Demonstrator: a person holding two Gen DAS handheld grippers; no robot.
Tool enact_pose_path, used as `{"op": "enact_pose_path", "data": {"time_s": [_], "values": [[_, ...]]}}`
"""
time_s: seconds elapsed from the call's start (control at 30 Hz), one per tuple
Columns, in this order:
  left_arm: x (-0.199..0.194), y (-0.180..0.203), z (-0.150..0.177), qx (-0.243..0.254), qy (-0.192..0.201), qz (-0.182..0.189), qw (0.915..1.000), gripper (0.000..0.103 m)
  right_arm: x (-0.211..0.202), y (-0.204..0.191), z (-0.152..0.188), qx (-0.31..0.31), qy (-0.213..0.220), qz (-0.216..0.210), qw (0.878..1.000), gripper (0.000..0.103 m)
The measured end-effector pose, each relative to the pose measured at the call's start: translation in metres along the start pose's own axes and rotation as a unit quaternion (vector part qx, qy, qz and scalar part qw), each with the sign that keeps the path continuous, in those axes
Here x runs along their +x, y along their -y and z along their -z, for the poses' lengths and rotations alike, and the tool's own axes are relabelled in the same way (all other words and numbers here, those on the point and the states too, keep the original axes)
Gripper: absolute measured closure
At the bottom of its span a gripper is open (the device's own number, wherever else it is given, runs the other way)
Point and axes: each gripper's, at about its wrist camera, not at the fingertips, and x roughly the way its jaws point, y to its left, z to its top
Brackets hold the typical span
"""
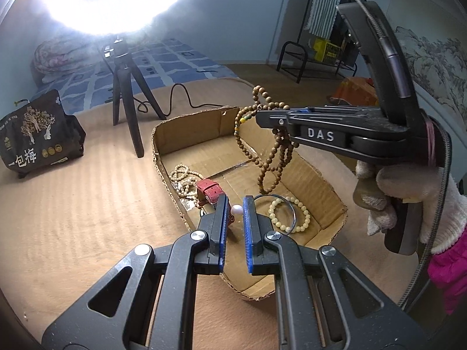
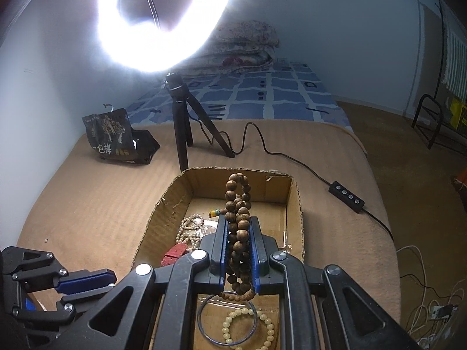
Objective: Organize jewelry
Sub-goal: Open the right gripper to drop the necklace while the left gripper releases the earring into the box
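A shallow cardboard box [image 1: 327, 192] [image 2: 163, 213] lies on the tan bed cover. In it are a cream bead string [image 1: 182, 179] [image 2: 189, 229], a red strap [image 1: 208, 192] [image 2: 173, 255], a pale yellow bead bracelet [image 1: 289, 214] [image 2: 248, 328], a thin metal bangle [image 2: 204, 326] and a white pearl [image 1: 236, 210]. My right gripper [image 1: 258, 113] [image 2: 238, 224] is shut on a brown wooden bead necklace [image 1: 270, 157] [image 2: 238, 204], hanging above the box. My left gripper [image 1: 234, 208] [image 2: 87, 285] is open and empty over the box's near end, the pearl showing between its pads.
A ring light on a black tripod [image 1: 125, 99] [image 2: 186, 125] stands behind the box, its cable and switch [image 2: 346, 196] trailing right. A dark snack bag [image 1: 38, 134] [image 2: 116, 137] sits at the left. A folded quilt [image 2: 245, 43] lies on the blue bedsheet. A black rack [image 1: 318, 55] stands at the right.
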Motion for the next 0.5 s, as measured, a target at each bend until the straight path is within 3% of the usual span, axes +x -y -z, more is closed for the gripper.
{"op": "enact_pose_path", "data": {"time_s": [0.2, 0.27, 0.3, 0.33, 0.37, 0.4, 0.5], "values": [[0.0017, 0.0009, -0.0005, 0.001, -0.005, 0.002, 1.0000, 0.095, 0.0016, 0.0015, -0.0006, 0.005, -0.001, 0.005, 1.000, 0.075], [0.0037, 0.0007, -0.0003, 0.001, -0.010, 0.000, 0.9999, 0.094, -0.0002, 0.0013, -0.0007, 0.005, 0.001, 0.008, 1.000, 0.060], [0.0048, 0.0003, -0.0001, 0.000, -0.013, -0.003, 0.9999, 0.090, -0.0011, 0.0011, -0.0004, 0.005, 0.002, 0.011, 1.000, 0.054], [0.0055, -0.0004, 0.0001, -0.001, -0.015, -0.004, 0.9999, 0.084, -0.0023, 0.0008, -0.0003, 0.005, 0.004, 0.017, 1.000, 0.041], [0.0053, -0.0012, 0.0004, -0.003, -0.015, -0.004, 0.9999, 0.072, -0.0035, 0.0006, -0.0002, 0.006, 0.006, 0.024, 1.000, 0.032], [0.0047, -0.0021, 0.0006, -0.004, -0.013, -0.005, 0.9999, 0.066, -0.0044, 0.0007, -0.0001, 0.006, 0.008, 0.027, 1.000, 0.030], [0.0013, -0.0024, 0.0002, -0.004, -0.010, -0.008, 0.9999, 0.066, -0.0071, 0.0020, -0.0004, 0.010, 0.010, 0.033, 0.999, 0.021]]}}
